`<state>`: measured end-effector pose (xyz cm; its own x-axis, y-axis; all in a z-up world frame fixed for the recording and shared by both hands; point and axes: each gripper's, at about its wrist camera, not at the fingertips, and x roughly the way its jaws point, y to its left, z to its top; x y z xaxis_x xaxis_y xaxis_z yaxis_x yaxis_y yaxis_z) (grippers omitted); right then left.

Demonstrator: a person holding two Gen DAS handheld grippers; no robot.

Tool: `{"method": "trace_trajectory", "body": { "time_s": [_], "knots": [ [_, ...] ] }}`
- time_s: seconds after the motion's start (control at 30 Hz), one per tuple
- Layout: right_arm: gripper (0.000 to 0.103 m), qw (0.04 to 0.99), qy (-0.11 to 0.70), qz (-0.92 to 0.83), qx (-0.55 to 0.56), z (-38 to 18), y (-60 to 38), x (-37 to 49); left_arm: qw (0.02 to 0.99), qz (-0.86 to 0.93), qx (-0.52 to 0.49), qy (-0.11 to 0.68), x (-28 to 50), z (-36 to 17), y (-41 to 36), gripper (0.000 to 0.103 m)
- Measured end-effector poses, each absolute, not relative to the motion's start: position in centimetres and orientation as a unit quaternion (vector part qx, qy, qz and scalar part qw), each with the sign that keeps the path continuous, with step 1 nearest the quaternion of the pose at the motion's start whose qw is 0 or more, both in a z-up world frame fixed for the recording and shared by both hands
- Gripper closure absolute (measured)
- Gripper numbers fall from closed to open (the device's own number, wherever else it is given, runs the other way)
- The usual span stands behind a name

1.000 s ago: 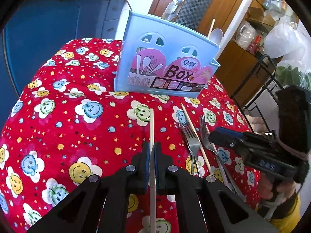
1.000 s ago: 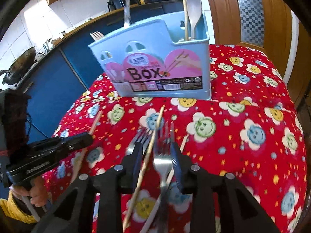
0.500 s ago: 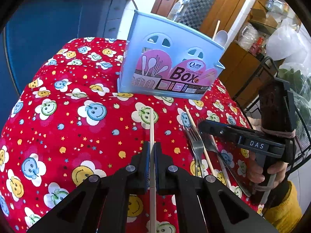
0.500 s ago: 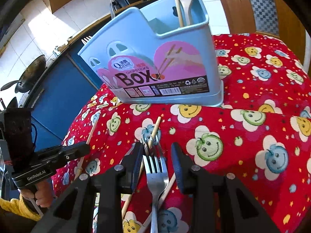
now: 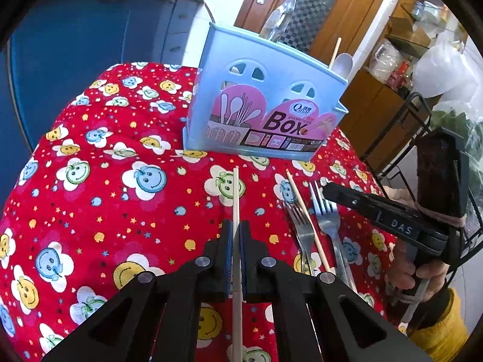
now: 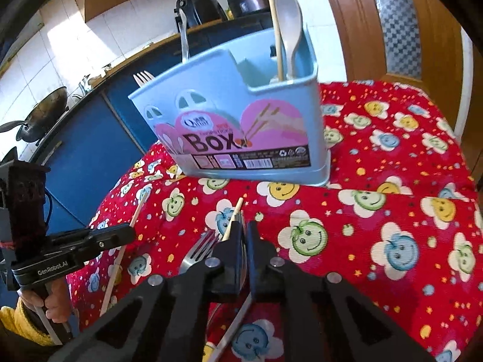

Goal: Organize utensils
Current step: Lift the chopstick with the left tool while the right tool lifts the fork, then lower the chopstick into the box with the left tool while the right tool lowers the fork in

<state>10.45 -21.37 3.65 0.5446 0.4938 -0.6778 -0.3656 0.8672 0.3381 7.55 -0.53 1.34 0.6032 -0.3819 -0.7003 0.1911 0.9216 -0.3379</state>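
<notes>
My left gripper (image 5: 236, 226) is shut on a wooden chopstick (image 5: 235, 193) that lies on the red cloth and points at the blue utensil box (image 5: 262, 105). To its right lie two forks with a second chopstick (image 5: 302, 208) between them. My right gripper (image 6: 245, 229) is shut on the right fork (image 6: 240, 216), whose tines stick out past the fingertips, turned on edge. The other fork (image 6: 196, 253) and the second chopstick (image 6: 232, 220) lie just left of that gripper. The box (image 6: 241, 126) stands ahead of it.
The box holds a grey spoon (image 6: 289, 27), a chopstick (image 6: 276, 30), a metal handle (image 6: 184, 39) and a fork (image 6: 143, 77). A blue counter (image 6: 84, 150) with a wok lies behind the table. A black wire rack (image 5: 416, 132) stands at the table's right side.
The right jaws have shut on the fork that lay flat between them. The right gripper has edged toward the box. The left gripper and its chopstick have not moved.
</notes>
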Motion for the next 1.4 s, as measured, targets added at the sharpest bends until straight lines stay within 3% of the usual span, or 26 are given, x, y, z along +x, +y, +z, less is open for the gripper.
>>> {"method": "trace_trajectory", "body": {
  "time_s": [0.73, 1.4],
  "knots": [
    [0.099, 0.968, 0.204, 0.149, 0.012, 14.2, -19.8, 3.1, 0.928, -0.161, -0.135, 0.308, 5.5, 7.9, 0.9, 0.099],
    [0.099, 0.983, 0.154, 0.085, -0.040, 20.6, -20.6, 6.8, 0.968, -0.139, -0.088, 0.189, 9.2, 19.4, 0.5, 0.099]
  ]
}}
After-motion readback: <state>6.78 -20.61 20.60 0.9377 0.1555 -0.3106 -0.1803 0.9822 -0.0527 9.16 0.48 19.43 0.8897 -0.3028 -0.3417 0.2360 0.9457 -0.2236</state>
